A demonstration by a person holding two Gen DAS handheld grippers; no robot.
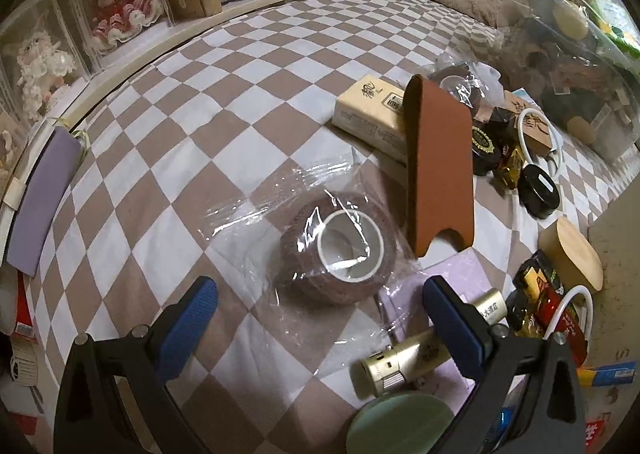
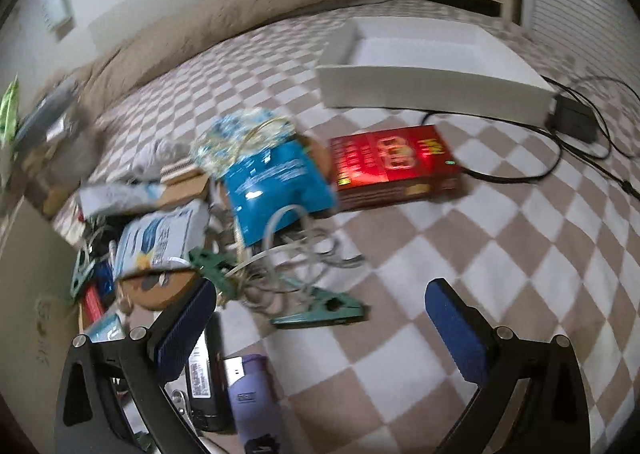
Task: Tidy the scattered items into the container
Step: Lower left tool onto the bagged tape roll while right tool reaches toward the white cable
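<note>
1. Two grippers are in view, both released: the left gripper [image 1: 320, 314] and the right gripper [image 2: 320, 318] each stand with blue-padded jaws spread wide and nothing held.
2. Left wrist view: a brown roll of bandage tape in clear plastic wrap [image 1: 338, 250] lies on the brown-and-white checkered bedspread [image 1: 200, 114], centre frame, just ahead of the open jaws and not touched by them.
3. Right of the roll, a flat orange-brown leather sleeve [image 1: 438, 170] leans on a cream tissue pack [image 1: 372, 114]; a gold cylindrical lighter [image 1: 408, 358] lies at lower right among black tins and sachets.
4. Right wrist view, blurred: the white rectangular tray-like container [image 2: 432, 90] sits in the upper right of the frame and appears empty.
5. Below it lies a red flat carton [image 2: 394, 166]; a blue foil pouch [image 2: 276, 178], tangled grey cables [image 2: 292, 254] and a green plastic clip [image 2: 324, 312] crowd centre-left.
6. Assessment: the task looks barely begun; the container holds nothing visible, and every scattered item remains outside it.
</note>
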